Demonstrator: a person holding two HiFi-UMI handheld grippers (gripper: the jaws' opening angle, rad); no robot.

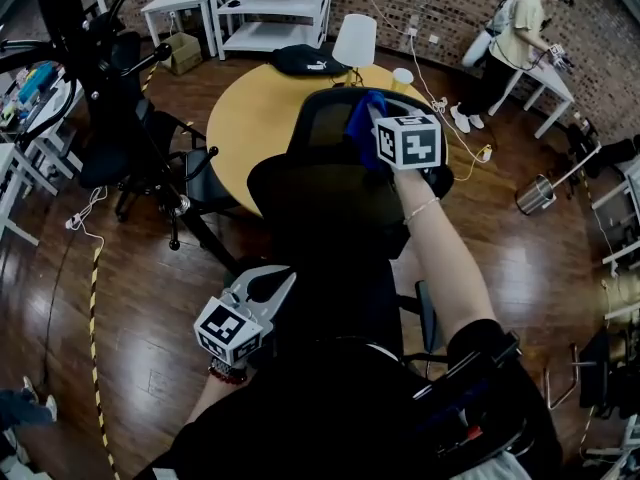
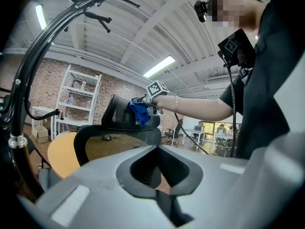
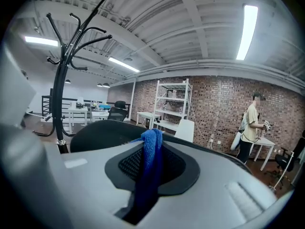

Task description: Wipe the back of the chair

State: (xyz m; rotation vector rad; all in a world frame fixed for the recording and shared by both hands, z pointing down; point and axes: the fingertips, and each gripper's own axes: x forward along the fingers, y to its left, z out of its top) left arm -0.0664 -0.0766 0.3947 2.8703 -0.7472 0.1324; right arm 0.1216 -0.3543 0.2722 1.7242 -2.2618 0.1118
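Note:
A black office chair (image 1: 335, 203) with a mesh back stands right in front of me; it also shows in the left gripper view (image 2: 119, 144) and the right gripper view (image 3: 102, 132). My right gripper (image 1: 376, 120) is shut on a blue cloth (image 1: 362, 118) and holds it against the chair's top headrest part (image 1: 325, 118). The cloth (image 3: 150, 171) hangs between the jaws. From the left gripper view the cloth (image 2: 139, 111) lies on the headrest. My left gripper (image 1: 275, 283) stays low beside the seat, shut on nothing.
A round yellow table (image 1: 245, 118) stands behind the chair, with a white chair (image 1: 355, 38) and white shelves (image 1: 270, 8) beyond. A black coat rack (image 1: 100, 58) and another black chair (image 1: 135, 158) are at the left. A person (image 1: 520, 38) works at the far right.

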